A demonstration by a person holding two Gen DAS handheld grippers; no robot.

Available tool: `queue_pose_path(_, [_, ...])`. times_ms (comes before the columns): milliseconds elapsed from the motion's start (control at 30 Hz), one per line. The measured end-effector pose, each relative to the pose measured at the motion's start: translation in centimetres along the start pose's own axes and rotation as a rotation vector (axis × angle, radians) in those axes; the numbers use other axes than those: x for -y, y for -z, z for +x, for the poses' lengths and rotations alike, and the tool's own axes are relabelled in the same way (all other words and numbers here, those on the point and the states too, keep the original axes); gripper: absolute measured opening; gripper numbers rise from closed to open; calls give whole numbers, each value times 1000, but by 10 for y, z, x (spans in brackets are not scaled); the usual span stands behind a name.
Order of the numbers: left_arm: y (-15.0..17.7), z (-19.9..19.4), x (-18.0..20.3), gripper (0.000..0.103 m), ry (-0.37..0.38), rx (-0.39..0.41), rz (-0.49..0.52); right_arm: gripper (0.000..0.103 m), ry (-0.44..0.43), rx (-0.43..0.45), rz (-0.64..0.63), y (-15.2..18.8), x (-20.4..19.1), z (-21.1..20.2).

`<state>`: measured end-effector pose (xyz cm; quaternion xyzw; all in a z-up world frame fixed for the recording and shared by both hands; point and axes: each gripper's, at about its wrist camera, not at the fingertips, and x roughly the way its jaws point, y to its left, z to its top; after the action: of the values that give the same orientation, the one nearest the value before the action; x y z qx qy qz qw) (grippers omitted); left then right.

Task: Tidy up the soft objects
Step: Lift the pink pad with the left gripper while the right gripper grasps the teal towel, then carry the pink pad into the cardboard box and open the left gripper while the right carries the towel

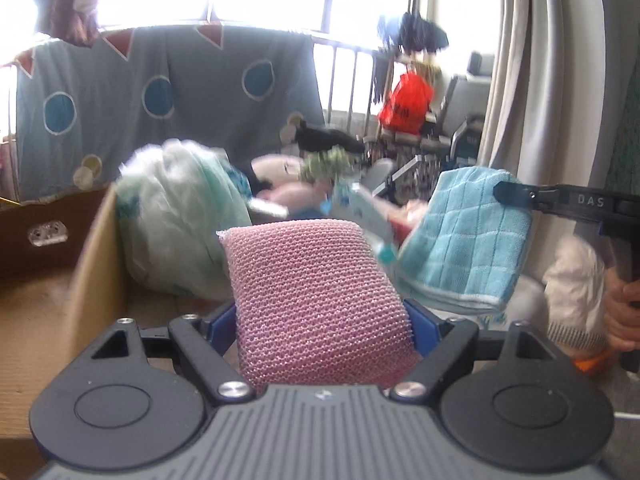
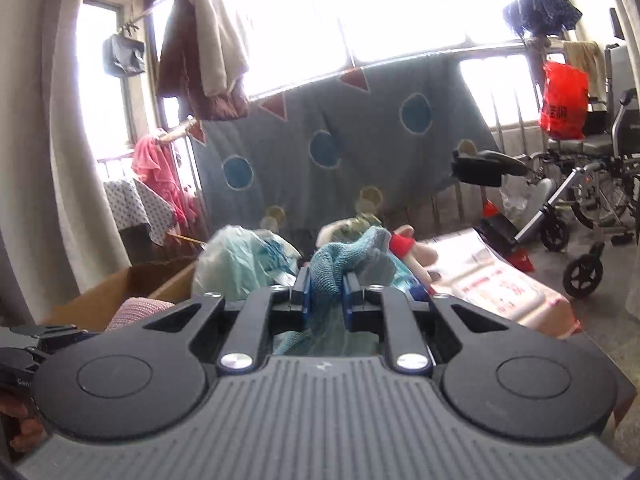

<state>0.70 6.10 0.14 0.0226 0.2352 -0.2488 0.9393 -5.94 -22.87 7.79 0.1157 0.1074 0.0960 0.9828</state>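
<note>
The left tool (image 1: 322,320) is clamped on a pink mesh sponge (image 1: 316,300), its 2 blue pads set wide apart against the sponge's sides, so the sponge fills the gap and sticks up and forward from it. The sponge is held in the air above a cardboard box (image 1: 96,256), whose near wall shows at the left of the left wrist view.

The right tool (image 2: 325,294) is pinched tight on a bunched light blue cloth (image 2: 332,268), with the fabric squeezed between the 2 blue pads, which stand close together. From the left wrist view the same cloth (image 1: 468,236) hangs down from the black fingers at the right, with a grid pattern and a pale hem along its lower edge; a hand (image 1: 622,312) grips that tool's handle at the far right edge.

Behind both tools lies a heap of soft things: a crumpled pale plastic bag (image 1: 176,216) and a pink plush toy (image 1: 280,184). A grey blanket with blue circles (image 2: 340,144) hangs over a rail under the bright window. A red plastic bag (image 2: 564,100) and a wheelchair (image 2: 588,200) stand at the right of the right wrist view
</note>
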Motion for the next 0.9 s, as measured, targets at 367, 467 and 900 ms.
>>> queue_pose_path(367, [-61,-110,-47,85,-94,147,-116,14,-339,41,77,-93,-88,26])
queue_pose_path(467, [-65,-145,-64,85,-112,163,-184,14,-461,19,146,-114,-108,37])
queue_pose_path(900, [-96,-181,-146,85,-455,83,-98,14,-645,-63,162,-134,-215,123])
